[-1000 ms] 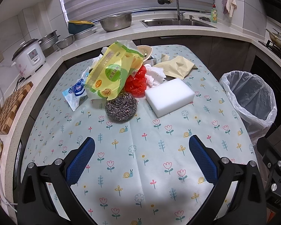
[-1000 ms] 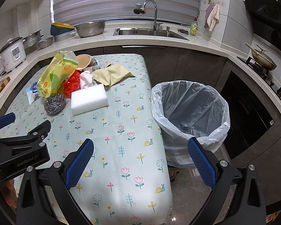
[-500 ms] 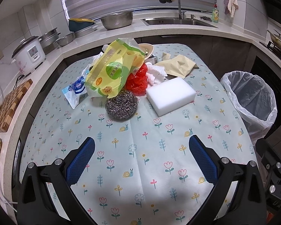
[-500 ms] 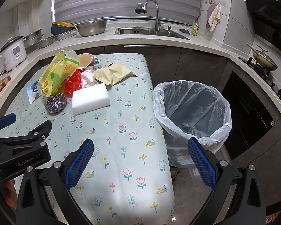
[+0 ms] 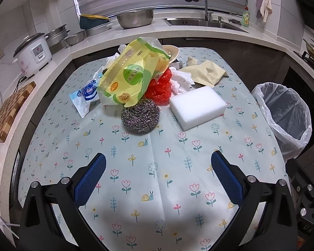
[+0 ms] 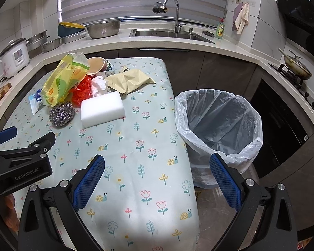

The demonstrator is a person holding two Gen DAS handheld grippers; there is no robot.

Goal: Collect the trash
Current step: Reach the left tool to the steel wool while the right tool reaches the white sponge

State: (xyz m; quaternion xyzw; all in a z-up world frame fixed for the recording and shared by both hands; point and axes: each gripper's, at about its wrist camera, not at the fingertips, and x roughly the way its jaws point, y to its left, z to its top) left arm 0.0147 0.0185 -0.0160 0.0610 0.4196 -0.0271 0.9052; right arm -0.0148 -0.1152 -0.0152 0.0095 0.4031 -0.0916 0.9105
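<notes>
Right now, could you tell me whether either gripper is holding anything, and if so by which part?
Nothing is held. The left gripper and right gripper are both open above the table, with nothing between their fingers.

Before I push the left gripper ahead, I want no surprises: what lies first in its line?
Probably the steel scourer, centred ahead of the open left gripper on the table; only bare cloth lies between, though depth is uncertain.

"genrobot.ai" on left tool (image 6: pixel 4 133)
</notes>
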